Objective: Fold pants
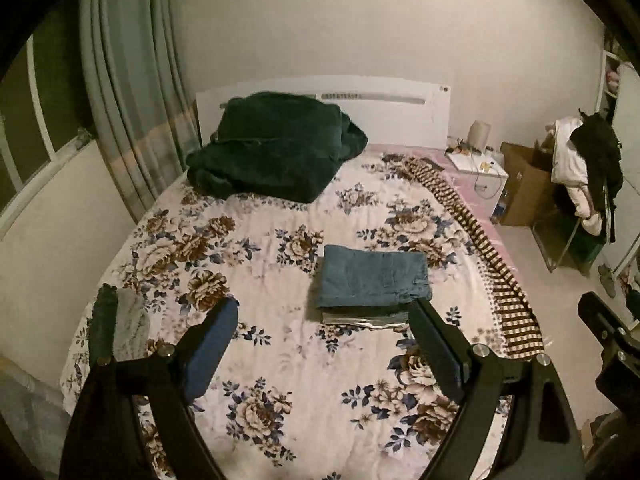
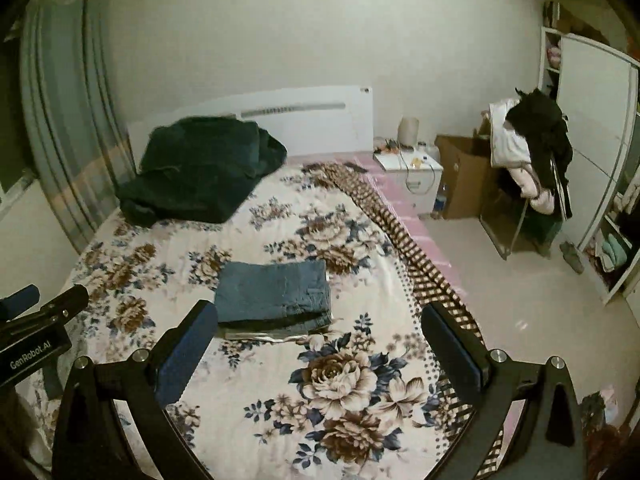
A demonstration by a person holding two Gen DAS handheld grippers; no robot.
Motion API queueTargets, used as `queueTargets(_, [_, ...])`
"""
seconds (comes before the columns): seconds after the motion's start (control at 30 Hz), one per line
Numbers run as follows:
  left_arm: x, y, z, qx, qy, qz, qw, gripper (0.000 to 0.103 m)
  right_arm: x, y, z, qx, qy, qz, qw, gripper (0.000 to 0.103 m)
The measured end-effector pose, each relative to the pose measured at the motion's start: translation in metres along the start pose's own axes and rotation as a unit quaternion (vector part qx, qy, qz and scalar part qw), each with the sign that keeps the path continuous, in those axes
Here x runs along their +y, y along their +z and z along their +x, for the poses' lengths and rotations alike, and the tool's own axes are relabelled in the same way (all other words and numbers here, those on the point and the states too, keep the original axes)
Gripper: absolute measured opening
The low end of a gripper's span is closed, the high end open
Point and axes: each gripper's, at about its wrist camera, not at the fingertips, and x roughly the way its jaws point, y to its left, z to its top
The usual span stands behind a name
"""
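the bed (image 1: 280, 360), under a floral quilt (image 2: 344, 380), filled most of both views. a dark green blanket (image 1: 276, 144) lay heaped at the headboard end, well apart from the work. a striped cloth (image 1: 496, 264) ran along the bed's right edge.

the pants (image 1: 372, 282), blue denim, lay near the middle of the quilt as a compact rectangle, several layers stacked, edges roughly square. something pale and shiny showed beneath their near edge; i could not tell what it was.

my left gripper (image 1: 324, 344) hung above the near part of the bed, its jaws spread wide, nothing between them. my right gripper (image 2: 316, 344) was likewise spread and empty. neither touched the pants.

my judgement: the folding looked done, with no loose leg or waistband showing. at most a squaring of the stack remained.
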Motion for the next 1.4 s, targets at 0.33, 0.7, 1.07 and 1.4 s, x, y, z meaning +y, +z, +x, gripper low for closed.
queueTargets(0.33, [0.005, -0.009, -0.059, -0.019, -0.003, -0.005, 0.9998, 0.087, 0.009, 0.004, -0.093, -0.025, 0.017, -0.016, 0.999, 0.103])
queueTargets(0.7, [0.009, -0.01, -0.069, -0.019, 0.008, -0.01, 0.9997, 0.101, 0.018, 0.007, -0.108, -0.032, 0.017, -0.025, 0.999, 0.103])
queueTargets(1.07, [0.003, -0.009, -0.069, -0.019, 0.01, -0.013, 0.9997, 0.101, 0.008, 0.013, -0.093, -0.017, 0.015, -0.029, 0.999, 0.103])
queueTargets(1.4, [-0.001, -0.012, -0.068, -0.015, 0.015, -0.015, 0.9997, 0.101, 0.001, 0.009, -0.079, 0.002, 0.021, -0.032, 0.999, 0.103])
